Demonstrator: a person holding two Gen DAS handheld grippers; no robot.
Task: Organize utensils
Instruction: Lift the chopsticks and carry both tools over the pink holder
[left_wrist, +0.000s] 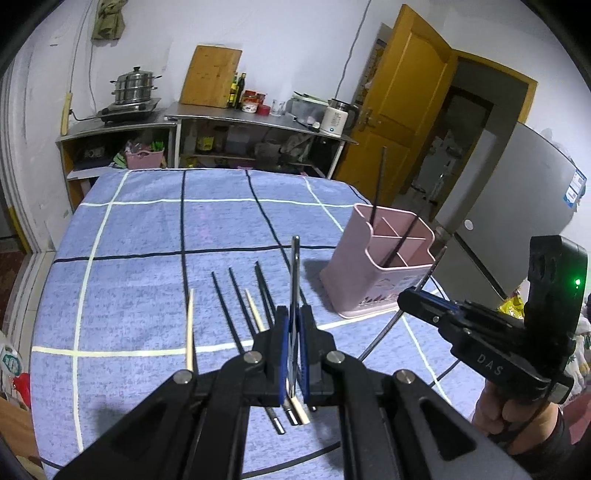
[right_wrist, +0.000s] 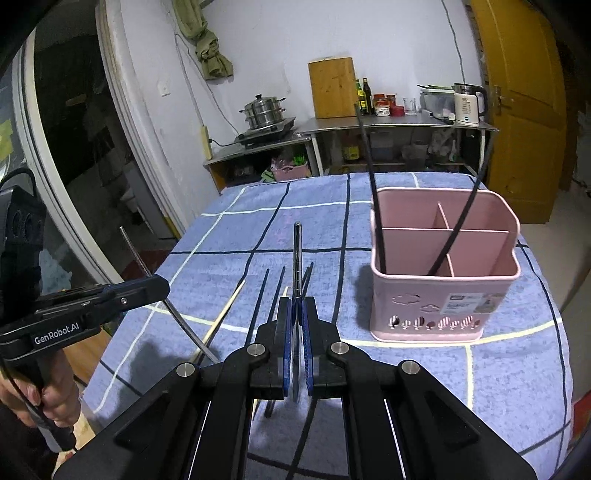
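The tabletop (left_wrist: 147, 236), draped in a blue checked cloth, fills both views, with a kitchen counter and a yellow door well behind it. On its right part stands the pink utensil holder (right_wrist: 443, 295), upright, split by partitions into compartments; two dark chopsticks (right_wrist: 458, 229) already lean in it, one at the near-left corner, the other slanting up toward the far right.

Nearer the person, loose chopsticks (left_wrist: 236, 314) lie roughly parallel on the cloth, their long axes running away from the cameras; most are black, two are pale wood.

The left gripper (left_wrist: 293, 332) has its fingers clenched on a slim metal chopstick (left_wrist: 295, 273), which sticks out ahead along the fingers. The right gripper (right_wrist: 297, 325) is likewise clamped on a second metal chopstick (right_wrist: 297, 258), held the same way. Both are clear of the cloth.

The holder lies forward and to the right of both grippers. The right gripper looks nearer: in its view the holder sits just right of the fingertips, while from the left wrist it is farther off, beyond the right gripper. Each held stick points forward and somewhat down, so my judgement is that dropping it in calls for a swing right over a compartment and a steeper tip before release, right hand first.
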